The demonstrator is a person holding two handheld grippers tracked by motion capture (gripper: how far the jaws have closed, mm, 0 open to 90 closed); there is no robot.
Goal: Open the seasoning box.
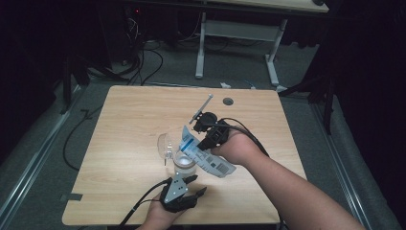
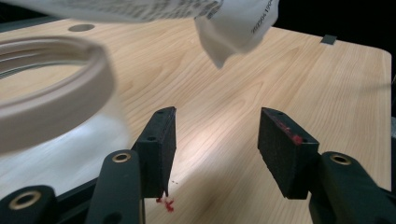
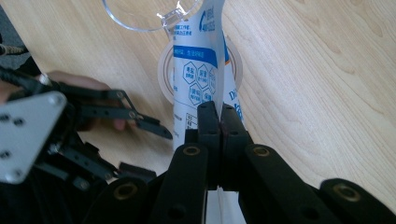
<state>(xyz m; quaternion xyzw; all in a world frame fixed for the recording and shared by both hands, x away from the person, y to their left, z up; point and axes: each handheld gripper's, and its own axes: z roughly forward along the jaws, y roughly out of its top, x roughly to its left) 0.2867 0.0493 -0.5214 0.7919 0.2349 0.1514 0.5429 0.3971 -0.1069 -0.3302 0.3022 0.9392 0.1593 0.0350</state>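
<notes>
The right tool (image 3: 219,112) has its jaws pressed flat together on a blue-and-white printed pouch (image 3: 196,65), pinching it partway along its length. In the high view the pouch (image 1: 203,153) hangs tilted over the middle of the counter (image 1: 124,115), its blue end lowered toward the far left and its barcoded end raised to the near right. That slant looks chosen so the contents can slide down into the round clear jar (image 1: 184,162) standing directly under the lowered end. In the right gripper view the jar's pale rim (image 3: 163,70) rings the pouch's lower end, so the opening appears lined up with the mouth, though I cannot tell whether the pouch touches the rim. A clear hinged lid (image 1: 165,145) stands flipped back on the jar's far left side, out of the pouring path.

The left tool (image 1: 184,191) sits at the near edge of the counter, just on the near side of the jar. Its jaws stand partly open with nothing between the pads (image 2: 156,149); bare wood shows in the gap. In the left gripper view the jar's rim (image 2: 60,93) lies close at the left, beside the jaws, not between them, and the pouch's corner (image 2: 233,32) hangs above. It seems placed to steady the jar if needed.
</notes>
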